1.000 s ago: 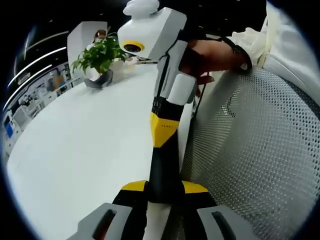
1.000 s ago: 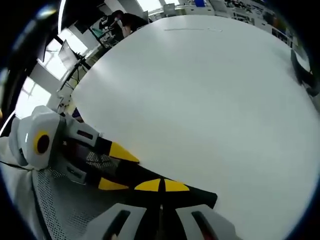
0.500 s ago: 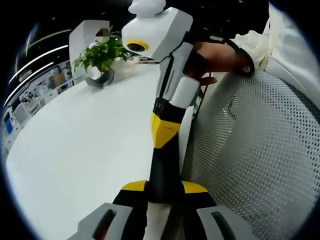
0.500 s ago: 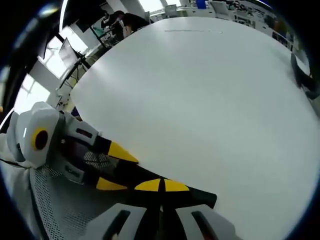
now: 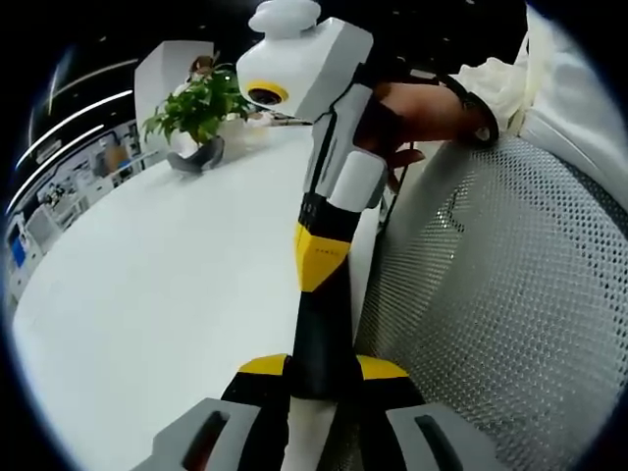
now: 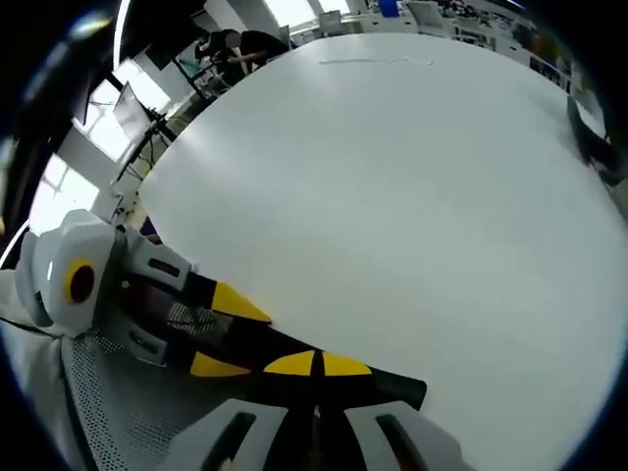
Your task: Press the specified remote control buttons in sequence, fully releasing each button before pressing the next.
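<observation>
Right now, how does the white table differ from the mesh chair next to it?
The table is a smooth, solid white sheet, while the mesh chair is grey and full of small holes. The table lies flat, and the mesh chair bulges in a curve. The table carries a potted plant at its far end, and the mesh chair meets its edge. Both are pale.

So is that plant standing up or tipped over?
Standing up: the plant has its pot sitting flat on the white table, leaves pointing upward.
</observation>
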